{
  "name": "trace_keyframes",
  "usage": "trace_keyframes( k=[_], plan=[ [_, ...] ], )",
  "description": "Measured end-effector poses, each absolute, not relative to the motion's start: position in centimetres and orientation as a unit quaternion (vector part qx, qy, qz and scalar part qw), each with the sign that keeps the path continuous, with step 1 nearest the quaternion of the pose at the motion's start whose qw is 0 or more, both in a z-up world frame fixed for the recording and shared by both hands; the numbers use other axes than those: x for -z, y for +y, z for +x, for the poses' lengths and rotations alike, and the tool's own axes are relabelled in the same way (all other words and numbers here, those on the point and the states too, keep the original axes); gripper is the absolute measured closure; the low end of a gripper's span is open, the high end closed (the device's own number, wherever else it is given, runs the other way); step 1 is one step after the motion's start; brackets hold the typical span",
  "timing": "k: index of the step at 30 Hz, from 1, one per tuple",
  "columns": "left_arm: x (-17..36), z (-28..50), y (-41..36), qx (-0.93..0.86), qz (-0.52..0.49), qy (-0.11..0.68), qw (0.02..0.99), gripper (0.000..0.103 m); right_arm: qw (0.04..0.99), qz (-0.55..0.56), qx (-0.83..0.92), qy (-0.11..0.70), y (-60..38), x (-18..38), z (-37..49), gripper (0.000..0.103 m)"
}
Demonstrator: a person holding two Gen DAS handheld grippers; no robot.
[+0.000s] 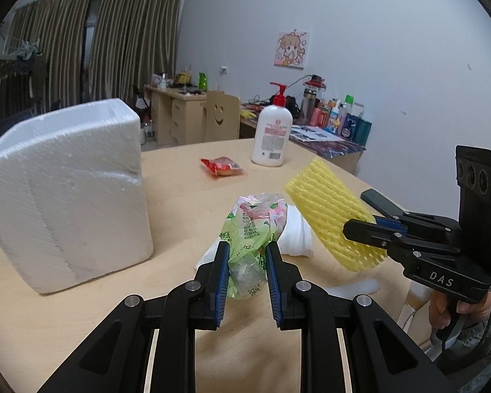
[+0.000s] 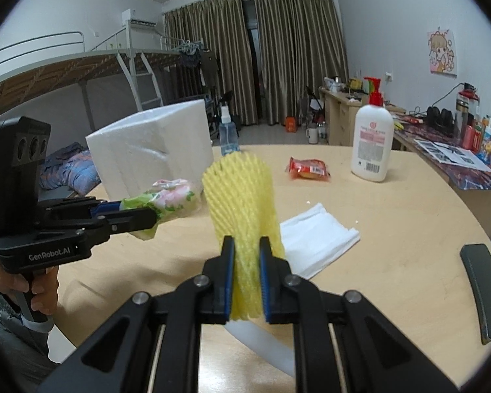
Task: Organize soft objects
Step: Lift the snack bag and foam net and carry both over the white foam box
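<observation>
the yellow foam net [image 2: 242, 216] stands upright between the jaws of the right gripper [image 2: 247, 275], which are closed on its lower part, squeezing it narrow there; its upper end flares open above the surface [image 2: 392, 229]. in the left wrist view the same net [image 1: 334, 209] is held tilted in the air, its lower edge partly covered by the right gripper [image 1: 363, 229]. the crumpled green and pink plastic bag [image 1: 255, 229] sits pinched between the jaws of the left gripper [image 1: 247, 271], closed on its lower half; the print on it is too creased to read. from the right wrist view the bag [image 2: 167, 201] sticks out of the left gripper [image 2: 137, 216] over the surface's edge, and its near end is hidden by the jaws.

behind the bag lies a folded white cloth [image 2: 317, 242], flat on the surface; in the left wrist view it [image 1: 298, 232] is mostly hidden by the bag and the net. a white foam box [image 1: 65, 190] stands to the left, its inside out of sight. farther back are a red snack packet [image 1: 222, 166] and a white pump bottle with a red top [image 1: 271, 131], well apart from the grippers. a clear spray bottle [image 2: 228, 134] stands behind the box's corner, its base hidden. a dark flat object [image 2: 484, 288] lies at the right edge, too cut off to identify.
</observation>
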State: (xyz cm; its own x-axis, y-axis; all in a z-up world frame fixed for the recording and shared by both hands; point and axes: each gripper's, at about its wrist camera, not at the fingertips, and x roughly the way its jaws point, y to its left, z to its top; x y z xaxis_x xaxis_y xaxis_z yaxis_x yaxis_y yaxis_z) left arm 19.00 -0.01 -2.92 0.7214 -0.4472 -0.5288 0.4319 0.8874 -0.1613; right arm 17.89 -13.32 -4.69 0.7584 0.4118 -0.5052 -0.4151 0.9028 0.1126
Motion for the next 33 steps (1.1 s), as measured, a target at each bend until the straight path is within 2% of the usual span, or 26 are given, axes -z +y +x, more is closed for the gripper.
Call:
trace_keyframes(
  k=[33],
  plan=[
    [-5.1, 7.6, 4.8, 0.124, 0.009, 0.137, 0.983, 0.08, 0.943, -0.01, -0.303, 0.139, -10.4, -1.6, 13.4, 0.086]
  ],
)
